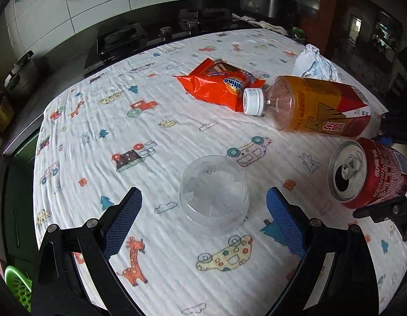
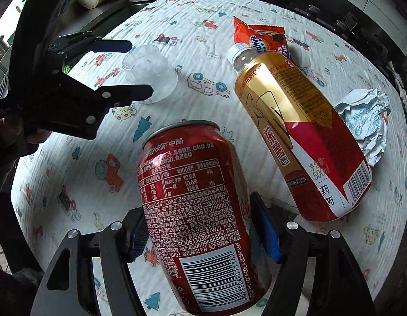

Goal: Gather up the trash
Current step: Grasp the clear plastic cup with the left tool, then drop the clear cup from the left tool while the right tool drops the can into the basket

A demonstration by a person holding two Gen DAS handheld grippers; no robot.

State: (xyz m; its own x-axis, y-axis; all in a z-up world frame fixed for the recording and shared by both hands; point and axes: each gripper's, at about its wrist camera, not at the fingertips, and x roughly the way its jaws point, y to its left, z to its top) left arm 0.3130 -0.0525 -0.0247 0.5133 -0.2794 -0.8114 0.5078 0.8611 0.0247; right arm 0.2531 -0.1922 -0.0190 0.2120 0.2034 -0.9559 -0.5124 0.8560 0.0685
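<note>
- Lying across the whole view: desk (image 1: 103, 137) under a white cloth printed with cars and giraffes, carrying all the trash still in sight.
- Resting on its side at two o'clock in the left wrist view: bottle (image 1: 319, 108), gold and red label, white cap on, touching the orange wrapper (image 1: 211, 87) at one o'clock; both untouched.
- Sitting at two o'clock near the far edge, just behind the bottle: crumpled paper (image 1: 315, 64), untouched.
- Being held at four o'clock: red can (image 2: 200, 218), opened, pinched low on its body by the right gripper (image 2: 203, 237), fingers pressing both sides; seemingly lifted clear of the cloth, though hard telling.
- Standing upside down at six o'clock: clear plastic cup (image 1: 214, 192), between the fingers of the left gripper (image 1: 203, 202), which are spread wide and not touching it.
- Peeking in at seven o'clock: green basket (image 1: 18, 287), possibly the bin; contents hidden.
- Judging progress: early going, one item gripped, cup apparently next, bottle, wrapper and paper remaining.
</note>
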